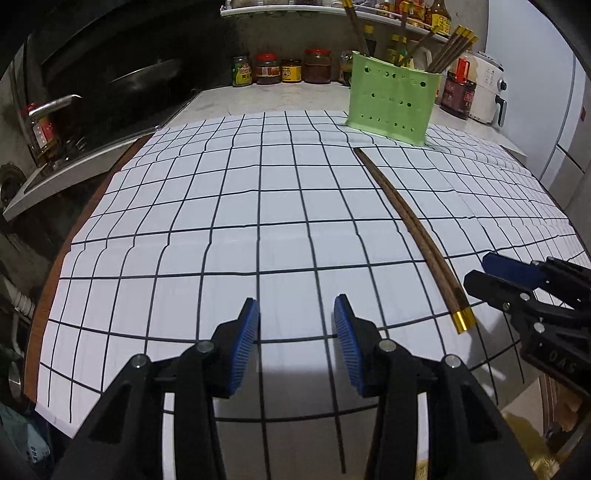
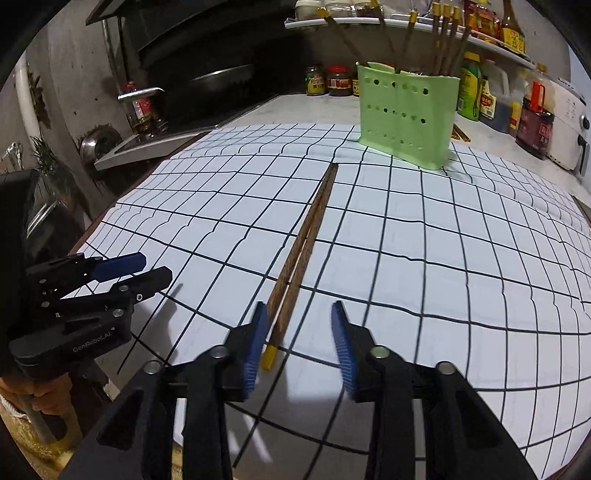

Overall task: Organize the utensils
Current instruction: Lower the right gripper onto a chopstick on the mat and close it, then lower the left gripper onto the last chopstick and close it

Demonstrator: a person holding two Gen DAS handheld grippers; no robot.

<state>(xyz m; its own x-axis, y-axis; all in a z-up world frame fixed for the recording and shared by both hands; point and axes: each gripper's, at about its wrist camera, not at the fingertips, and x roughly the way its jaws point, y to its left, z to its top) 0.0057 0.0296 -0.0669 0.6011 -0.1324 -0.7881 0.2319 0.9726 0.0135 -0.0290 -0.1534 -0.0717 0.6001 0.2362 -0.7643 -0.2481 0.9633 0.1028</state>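
Observation:
A pair of brown chopsticks (image 1: 413, 232) with gold caps lies on the white grid sheet (image 1: 221, 221), pointing toward a green perforated utensil holder (image 1: 393, 101) that holds several chopsticks. In the right wrist view the pair (image 2: 306, 243) runs toward the holder (image 2: 408, 114). My right gripper (image 2: 300, 314) is open, just above the pair's gold-capped end, which lies by its left finger. It also shows in the left wrist view (image 1: 480, 271). My left gripper (image 1: 296, 310) is open and empty over the sheet, left of the chopsticks; it shows in the right wrist view (image 2: 147, 267).
Jars (image 1: 291, 68) and sauce bottles (image 2: 535, 110) line the counter's back. A white appliance (image 1: 487, 88) stands at the far right. A stove with a wok (image 1: 147, 74) is at the left. A shelf (image 2: 406, 22) hangs above the holder.

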